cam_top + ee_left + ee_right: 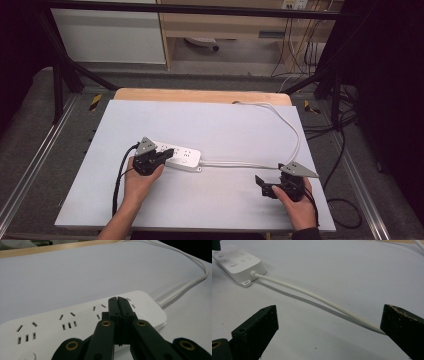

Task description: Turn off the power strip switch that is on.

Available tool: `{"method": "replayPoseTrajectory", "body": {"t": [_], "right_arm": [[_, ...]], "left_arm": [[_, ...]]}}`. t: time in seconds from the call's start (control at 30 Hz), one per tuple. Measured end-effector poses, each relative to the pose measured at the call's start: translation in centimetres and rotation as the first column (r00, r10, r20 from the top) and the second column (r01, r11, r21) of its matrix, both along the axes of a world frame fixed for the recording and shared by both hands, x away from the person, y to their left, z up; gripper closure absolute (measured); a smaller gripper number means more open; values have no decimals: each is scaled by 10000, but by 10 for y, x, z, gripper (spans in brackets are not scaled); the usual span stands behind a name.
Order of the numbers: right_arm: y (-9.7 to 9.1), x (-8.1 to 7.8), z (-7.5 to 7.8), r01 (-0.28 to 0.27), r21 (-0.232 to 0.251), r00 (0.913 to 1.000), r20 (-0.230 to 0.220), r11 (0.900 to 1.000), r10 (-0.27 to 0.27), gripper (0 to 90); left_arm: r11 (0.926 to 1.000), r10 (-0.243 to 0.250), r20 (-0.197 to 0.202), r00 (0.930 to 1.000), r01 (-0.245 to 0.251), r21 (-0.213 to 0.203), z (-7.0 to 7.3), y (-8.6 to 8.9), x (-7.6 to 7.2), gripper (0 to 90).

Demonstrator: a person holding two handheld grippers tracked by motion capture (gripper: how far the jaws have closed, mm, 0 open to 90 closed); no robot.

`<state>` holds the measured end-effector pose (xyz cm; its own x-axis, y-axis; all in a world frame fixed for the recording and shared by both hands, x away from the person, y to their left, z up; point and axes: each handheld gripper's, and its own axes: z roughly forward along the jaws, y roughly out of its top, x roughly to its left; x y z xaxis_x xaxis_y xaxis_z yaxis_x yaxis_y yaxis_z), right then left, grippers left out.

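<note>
The power strip (176,156), smooth white plastic with rows of slotted sockets, lies flat left of the table's (225,125) middle. Its round white cord (240,163) runs off right. The left tongs (159,159), jaws pressed together and holding nothing, rest over its sockets, probably to steady it. The right tongs (262,186) gape wide beside the cord, seemingly poised to take it.

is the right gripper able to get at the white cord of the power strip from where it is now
Probably yes. The right gripper is open, and the thin white cord from the white plastic power strip lies bare on the pale grey table mat just ahead of its jaws, with nothing between them.
</note>
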<state>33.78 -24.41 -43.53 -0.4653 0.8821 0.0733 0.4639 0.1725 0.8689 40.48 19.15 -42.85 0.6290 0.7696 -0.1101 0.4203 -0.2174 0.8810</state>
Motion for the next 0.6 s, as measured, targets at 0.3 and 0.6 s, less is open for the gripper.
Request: {"method": "replayPoseTrajectory", "body": {"t": [0.3,0.6], "right_arm": [[1,-1,1,-50,-18,10000,73,10000,50,29],[1,0,0,-104,-43,9999,-27,9999,104,28]], "left_arm": [[10000,1,-134,9999,-1,21,-2,0,1,900],[9999,44,-219,9998,-42,105,-4,0,3,900]]}}
